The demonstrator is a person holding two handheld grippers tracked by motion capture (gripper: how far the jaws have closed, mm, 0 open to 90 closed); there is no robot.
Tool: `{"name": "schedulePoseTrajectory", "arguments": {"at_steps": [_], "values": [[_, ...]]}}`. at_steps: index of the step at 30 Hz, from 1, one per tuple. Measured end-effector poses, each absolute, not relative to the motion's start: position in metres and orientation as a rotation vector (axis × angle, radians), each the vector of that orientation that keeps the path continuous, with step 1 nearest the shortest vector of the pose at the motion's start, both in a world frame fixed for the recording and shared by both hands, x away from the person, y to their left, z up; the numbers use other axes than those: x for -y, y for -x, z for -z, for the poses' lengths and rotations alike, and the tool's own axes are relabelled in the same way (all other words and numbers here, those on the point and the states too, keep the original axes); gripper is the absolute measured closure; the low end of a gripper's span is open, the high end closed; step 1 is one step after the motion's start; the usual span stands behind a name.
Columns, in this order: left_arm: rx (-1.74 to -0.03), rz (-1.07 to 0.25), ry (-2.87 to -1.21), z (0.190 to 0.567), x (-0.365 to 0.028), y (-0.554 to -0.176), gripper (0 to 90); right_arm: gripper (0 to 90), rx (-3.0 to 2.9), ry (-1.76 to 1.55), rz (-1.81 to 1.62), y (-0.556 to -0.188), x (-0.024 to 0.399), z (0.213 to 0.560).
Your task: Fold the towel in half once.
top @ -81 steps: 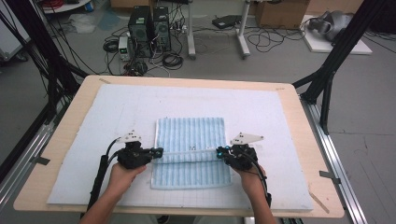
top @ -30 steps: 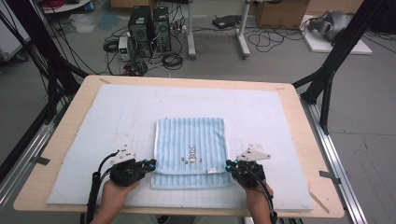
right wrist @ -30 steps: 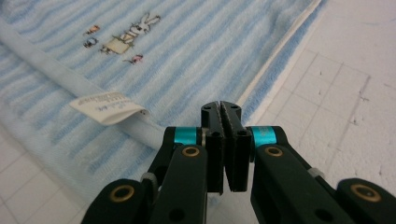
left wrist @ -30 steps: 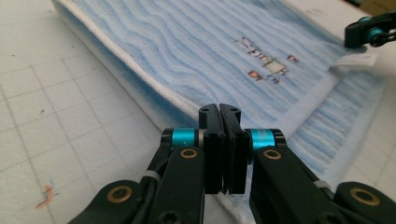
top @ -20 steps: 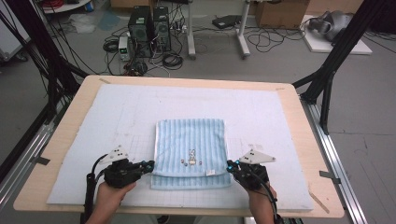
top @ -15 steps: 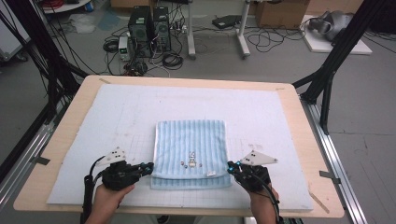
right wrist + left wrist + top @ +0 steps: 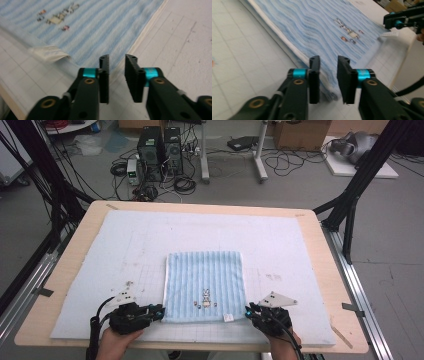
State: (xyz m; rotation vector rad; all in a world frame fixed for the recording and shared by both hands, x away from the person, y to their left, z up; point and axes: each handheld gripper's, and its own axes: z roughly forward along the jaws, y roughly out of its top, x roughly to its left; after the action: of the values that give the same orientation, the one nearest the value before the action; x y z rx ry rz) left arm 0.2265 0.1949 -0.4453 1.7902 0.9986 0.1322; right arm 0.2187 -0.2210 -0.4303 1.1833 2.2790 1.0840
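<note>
high view: compared with one second earlier, both grippers have just been opening; left gripper [image 7: 159, 310] and right gripper [image 7: 248, 310] jaws stand apart, released, at the near corners of the towel [image 7: 204, 282], flat mid-desk [image 7: 320, 245], stripes running front-to-back

Counts: 1 blue striped towel [image 7: 204, 285], folded, with 1 embroidered bunny motif [image 7: 205, 296] and 1 white care label [image 7: 228, 318] at its near edge. 1 pale gridded mat [image 7: 125, 250] on 1 wooden bench [image 7: 80, 237]. 2 hand-held grippers: left hand-held gripper [image 7: 159, 312], right hand-held gripper [image 7: 248, 310], each with 2 black jaws and 1 grey three-cornered plate. On the floor behind: 2 black PC towers [image 7: 160, 147], 2 cardboard boxes [image 7: 295, 132].
</note>
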Motion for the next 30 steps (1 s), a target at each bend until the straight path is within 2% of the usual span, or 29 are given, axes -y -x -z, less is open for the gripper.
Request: {"name": "schedulePoseTrajectory", "arguments": {"at_steps": [2, 10, 16, 24, 27, 30], "values": [[-0.993, -0.149, -1.771, 0.443, -0.197, -0.232, 63.0, 70.4, -2.247, -1.186, -1.111, -0.22, 0.222, 0.426], [-0.97, -0.223, -1.707, 0.432, -0.2, -0.265, 64.2, 75.2, -2.304, -1.128, -1.119, -0.242, 0.203, 0.43], [-1.026, -0.24, -1.662, 0.427, -0.205, -0.298, 64.9, 77.3, -2.392, -1.102, -1.029, -0.246, 0.197, 0.441], [-1.024, -0.246, -1.669, 0.423, -0.197, -0.343, 67.1, 74.5, -2.36, -1.091, -1.142, -0.243, 0.206, 0.439], [-1.035, -0.241, -1.695, 0.425, -0.191, -0.362, 70.5, 72.2, -2.297, -1.117, -1.196, -0.258, 0.211, 0.431], [-1.031, -0.256, -1.717, 0.43, -0.184, -0.375, 80.2, 71.5, -2.264, -1.146, -1.186, -0.273, 0.215, 0.428]]}}
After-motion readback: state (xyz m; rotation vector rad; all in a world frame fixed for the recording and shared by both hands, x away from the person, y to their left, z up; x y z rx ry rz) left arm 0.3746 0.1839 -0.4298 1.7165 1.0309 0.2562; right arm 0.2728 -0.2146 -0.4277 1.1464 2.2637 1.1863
